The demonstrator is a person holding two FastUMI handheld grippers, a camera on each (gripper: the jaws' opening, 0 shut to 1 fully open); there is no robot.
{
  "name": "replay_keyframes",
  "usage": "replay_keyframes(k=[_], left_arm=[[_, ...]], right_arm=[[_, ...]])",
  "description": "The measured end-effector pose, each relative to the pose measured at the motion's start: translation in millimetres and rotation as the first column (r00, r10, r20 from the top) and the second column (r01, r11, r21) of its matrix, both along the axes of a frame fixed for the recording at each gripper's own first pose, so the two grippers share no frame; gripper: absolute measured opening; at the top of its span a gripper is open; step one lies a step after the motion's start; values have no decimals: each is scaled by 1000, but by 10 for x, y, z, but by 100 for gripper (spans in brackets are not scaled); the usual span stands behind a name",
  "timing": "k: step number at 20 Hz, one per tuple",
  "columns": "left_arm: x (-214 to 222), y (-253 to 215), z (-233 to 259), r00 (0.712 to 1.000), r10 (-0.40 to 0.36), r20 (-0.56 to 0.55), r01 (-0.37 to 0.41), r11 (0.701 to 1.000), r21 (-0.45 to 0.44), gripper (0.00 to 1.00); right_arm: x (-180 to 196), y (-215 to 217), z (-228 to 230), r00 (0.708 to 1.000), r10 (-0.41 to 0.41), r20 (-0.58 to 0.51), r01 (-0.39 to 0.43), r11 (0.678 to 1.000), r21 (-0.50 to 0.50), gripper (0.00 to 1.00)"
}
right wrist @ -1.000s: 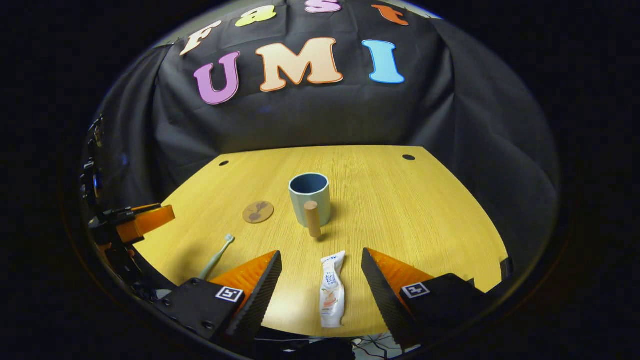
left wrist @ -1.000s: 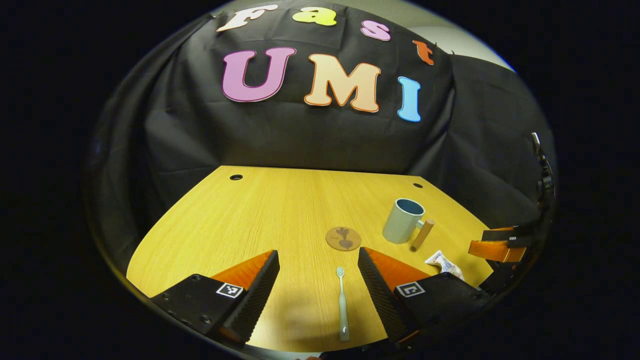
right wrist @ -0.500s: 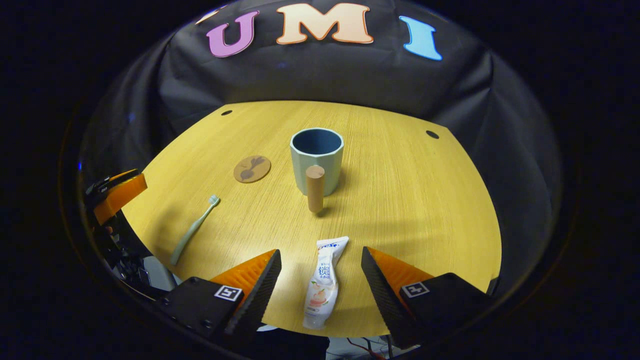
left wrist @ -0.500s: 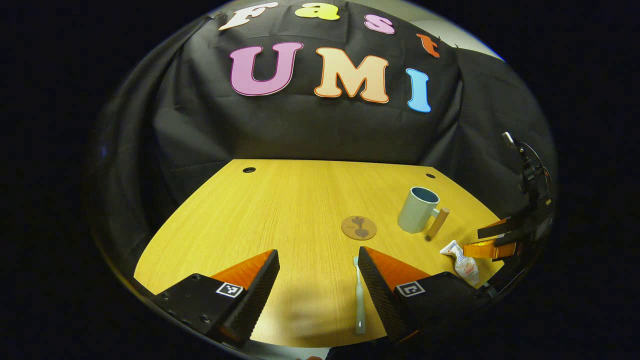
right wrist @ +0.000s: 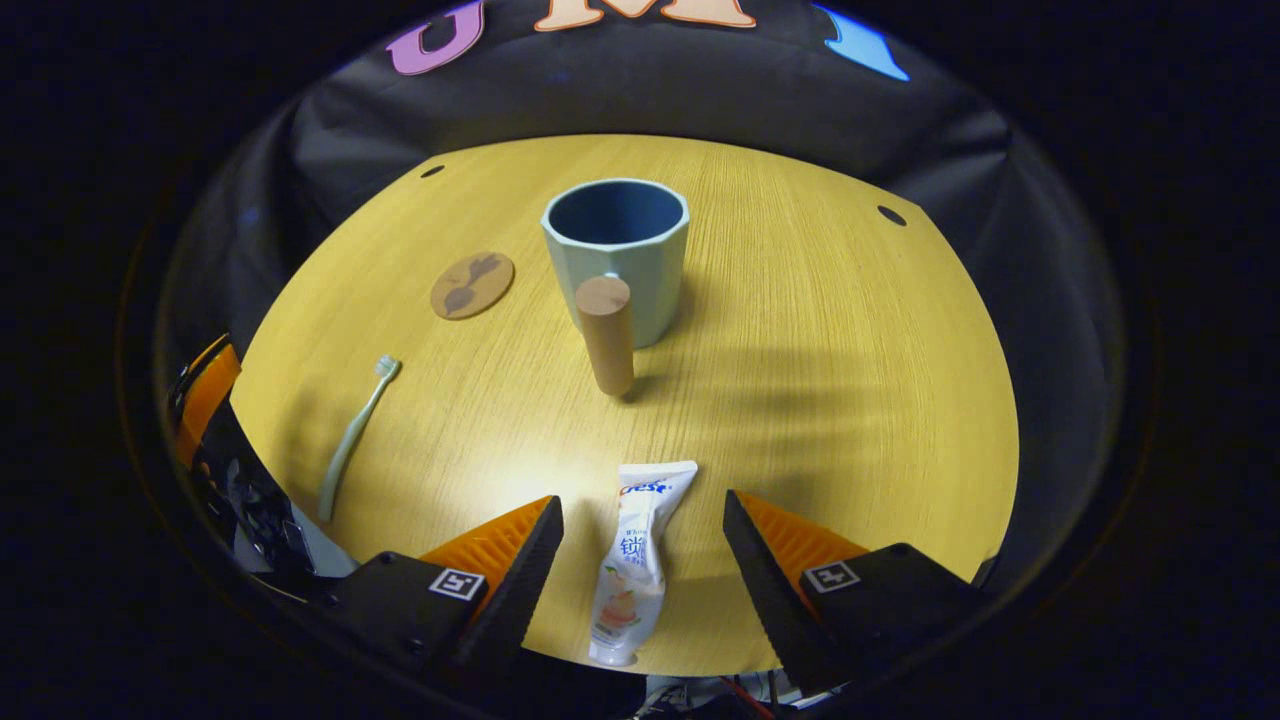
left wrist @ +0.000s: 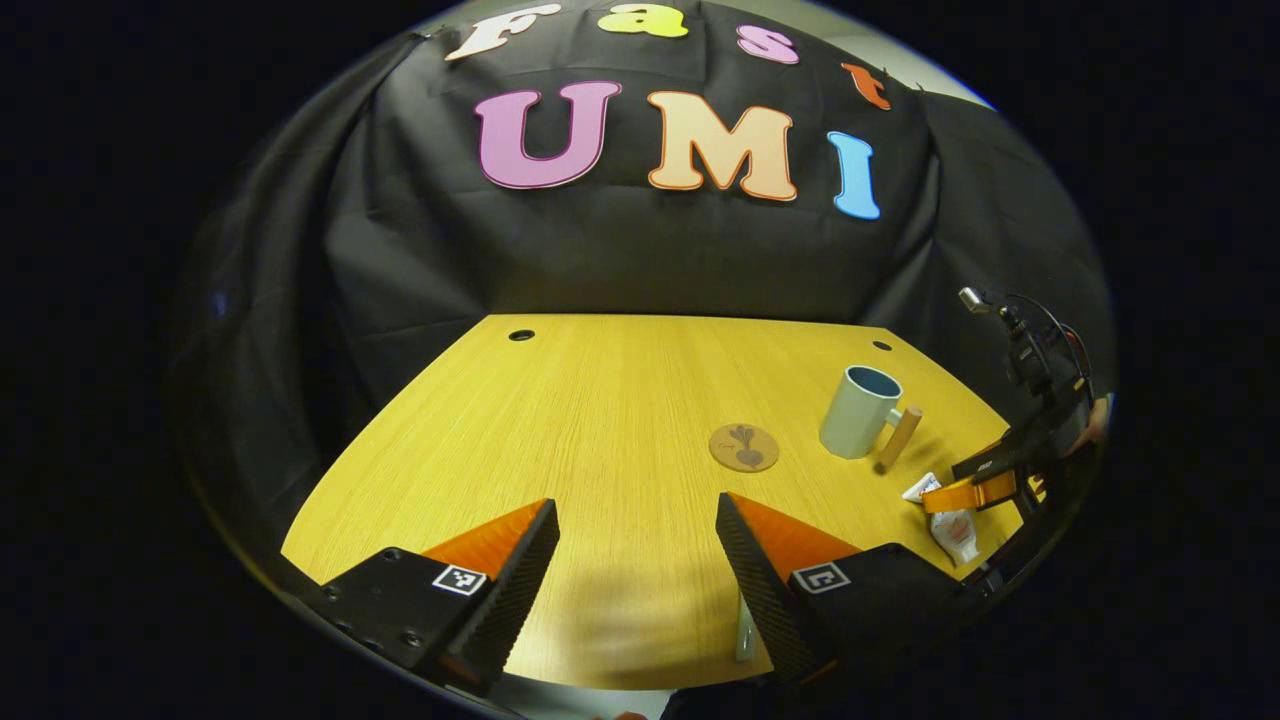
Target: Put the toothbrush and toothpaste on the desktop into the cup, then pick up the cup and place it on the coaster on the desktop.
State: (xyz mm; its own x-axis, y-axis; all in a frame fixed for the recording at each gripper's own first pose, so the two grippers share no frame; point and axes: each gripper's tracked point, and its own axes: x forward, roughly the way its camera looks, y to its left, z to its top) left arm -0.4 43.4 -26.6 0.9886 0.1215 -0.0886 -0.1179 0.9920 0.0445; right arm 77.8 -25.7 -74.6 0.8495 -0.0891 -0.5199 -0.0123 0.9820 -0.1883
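In the right gripper view, the pale green plastic toothbrush (right wrist: 352, 440) is lying at the left of the yellow wooden counter (right wrist: 850, 380), the round brown coaster (right wrist: 472, 285) beyond it, the pale blue faceted cup (right wrist: 615, 255) standing mid-counter. The right gripper (right wrist: 640, 560) is hovering, fingers spread wide and released, straddling the white toothpaste tube (right wrist: 630, 565); it should lower squarely and pinch mid-tube. The left gripper (left wrist: 635, 560) is likewise gaping, holding nothing.

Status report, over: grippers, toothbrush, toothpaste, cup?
Both grippers open: right gripper straddling toothpaste, left gripper near toothbrush. Cup empty, off coaster. Nothing blocking.
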Motion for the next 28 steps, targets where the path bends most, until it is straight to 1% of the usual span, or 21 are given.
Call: replay_keyframes(k=[4, 6, 7, 9, 10, 13, 15, 17, 19, 22, 26, 28], left_arm=[[-19, 86, -15, 1000, 28, 1, -28, 1000, -11, 94], [-31, 116, -51, 999, 37, -4, -37, 999, -16, 94], [-28, 125, -64, 999, 41, -5, -41, 999, -19, 95], [-27, 149, -67, 999, 47, -8, -47, 999, -17, 95], [-28, 160, -75, 999, 52, -11, -52, 999, -17, 95], [-34, 192, -65, 997, 71, -12, -71, 997, -7, 95], [-36, 214, -41, 997, 77, -4, -77, 997, 5, 94], [-34, 188, -38, 997, 76, -11, -76, 997, 9, 95], [-23, 168, -71, 997, 70, -20, -70, 998, -3, 95], [-3, 115, -132, 997, 60, -39, -62, 998, -30, 95], [42, -5, -233, 996, 19, -85, -22, 999, -28, 94], [80, -98, -320, 991, -21, -128, 20, 1000, -11, 95]], right_arm=[[49, -23, -91, 998, -3, -60, 1, 999, -36, 99], [48, -23, -150, 996, -8, -90, 5, 999, -37, 95], [70, -26, -172, 995, -18, -99, 14, 999, -37, 84], [95, -28, -156, 995, -35, -93, 33, 999, -24, 69], [94, -18, -154, 994, -39, -99, 38, 999, -11, 57], [95, -65, -205, 992, -66, -112, 66, 998, -3, 53], [72, -47, -225, 990, -71, -119, 73, 997, 9, 52], [75, -62, -236, 990, -72, -123, 77, 996, 38, 38], [71, -63, -262, 986, -91, -139, 99, 994, 48, 30], [90, -65, -272, 987, -93, -132, 98, 995, 33, 19], [82, -59, -231, 992, -79, -94, 83, 996, 33, 17], [86, -35, -226, 997, -55, -55, 59, 996, 71, 16]])
